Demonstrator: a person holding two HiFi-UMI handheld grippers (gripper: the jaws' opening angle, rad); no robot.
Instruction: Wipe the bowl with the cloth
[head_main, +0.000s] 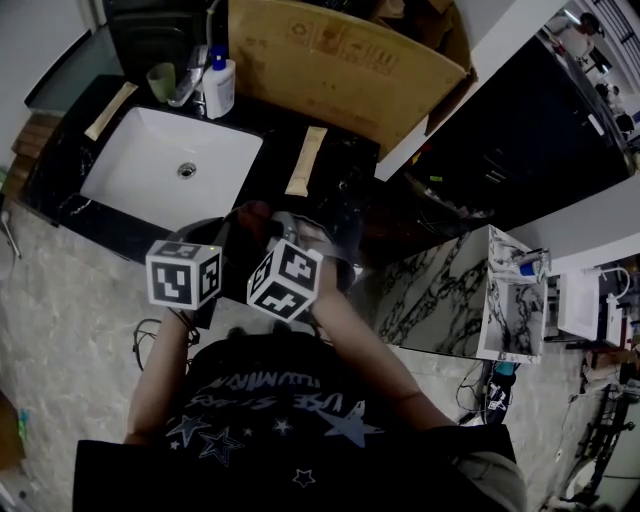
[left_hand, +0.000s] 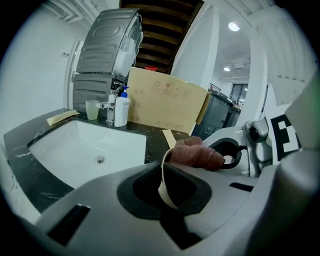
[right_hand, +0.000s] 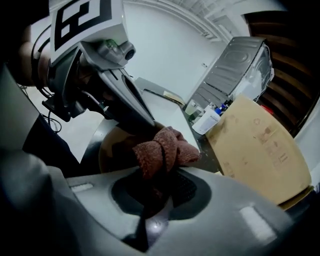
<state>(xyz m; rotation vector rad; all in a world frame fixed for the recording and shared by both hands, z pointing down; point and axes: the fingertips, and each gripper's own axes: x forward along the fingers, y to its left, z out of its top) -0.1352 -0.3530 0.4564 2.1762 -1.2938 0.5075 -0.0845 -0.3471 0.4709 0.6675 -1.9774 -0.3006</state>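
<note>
Wiping looked under way: the right gripper (right_hand: 159, 196) clamped the cloth (right_hand: 162, 149) in its fingers, pressed inside the bowl (right_hand: 112, 150). The left gripper (left_hand: 167, 189) pinched the bowl's rim in closed fingers, just in front of the sink (head_main: 175, 165). How much remained unwiped was unclear.

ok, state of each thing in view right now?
left gripper: shut on bowl rim
right gripper: shut on cloth
bowl: held by its rim
cloth: bunched, at the bowl
sink: empty
soap bottle: upright
cup: upright
</note>
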